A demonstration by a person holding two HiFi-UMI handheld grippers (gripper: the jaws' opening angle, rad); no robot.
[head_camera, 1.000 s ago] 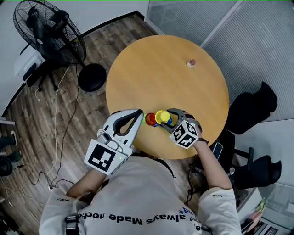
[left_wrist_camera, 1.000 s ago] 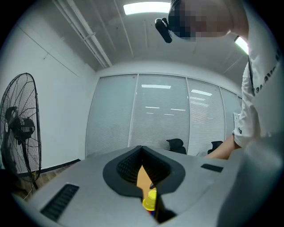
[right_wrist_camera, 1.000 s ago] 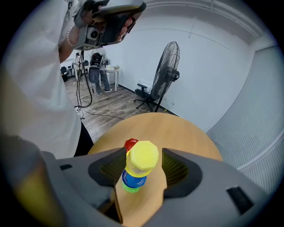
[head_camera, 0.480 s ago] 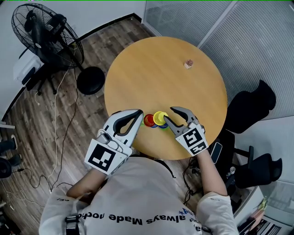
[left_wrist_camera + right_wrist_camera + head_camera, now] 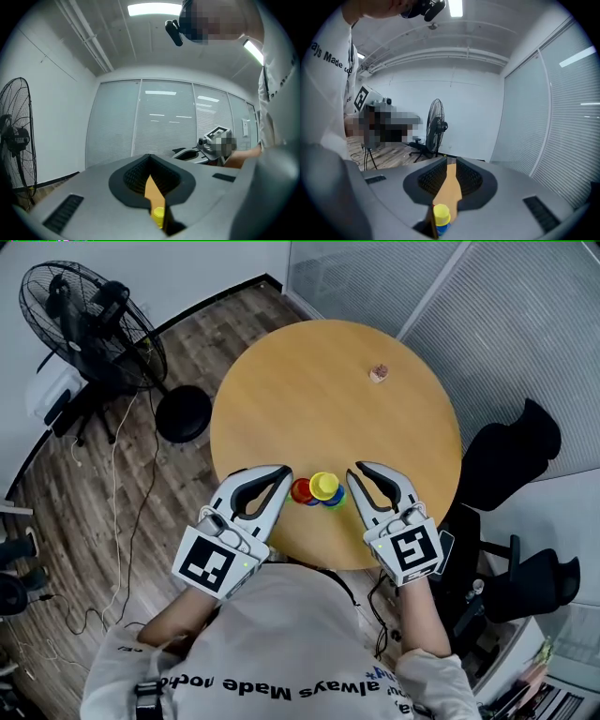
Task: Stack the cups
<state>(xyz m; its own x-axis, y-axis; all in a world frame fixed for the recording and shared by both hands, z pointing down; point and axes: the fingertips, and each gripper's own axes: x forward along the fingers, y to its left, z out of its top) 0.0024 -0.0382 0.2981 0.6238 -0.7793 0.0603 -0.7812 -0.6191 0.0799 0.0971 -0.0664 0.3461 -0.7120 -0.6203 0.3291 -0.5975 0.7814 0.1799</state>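
Note:
A yellow cup (image 5: 324, 485) sits upside down on a blue cup (image 5: 335, 500) near the round table's front edge. A red cup (image 5: 301, 489) stands against them on the left. My left gripper (image 5: 281, 471) hovers just left of the red cup, shut and holding nothing; the left gripper view shows its jaws meeting at the tip (image 5: 150, 158) above the yellow cup (image 5: 158, 215). My right gripper (image 5: 359, 470) hangs above and right of the stack. Its jaws have just been closing, a narrow gap remains (image 5: 451, 160), and nothing is between them. The yellow cup (image 5: 441, 213) shows below them.
The wooden table (image 5: 328, 381) carries a small crumpled object (image 5: 379, 373) at its far side. A standing fan (image 5: 89, 320) and a black round base (image 5: 185, 413) are on the floor to the left. A dark chair (image 5: 511, 456) stands at the right.
My right gripper has let go of the yellow cup stack, risen and drawn back towards the person, its jaws narrowing. The left gripper has stayed where it was.

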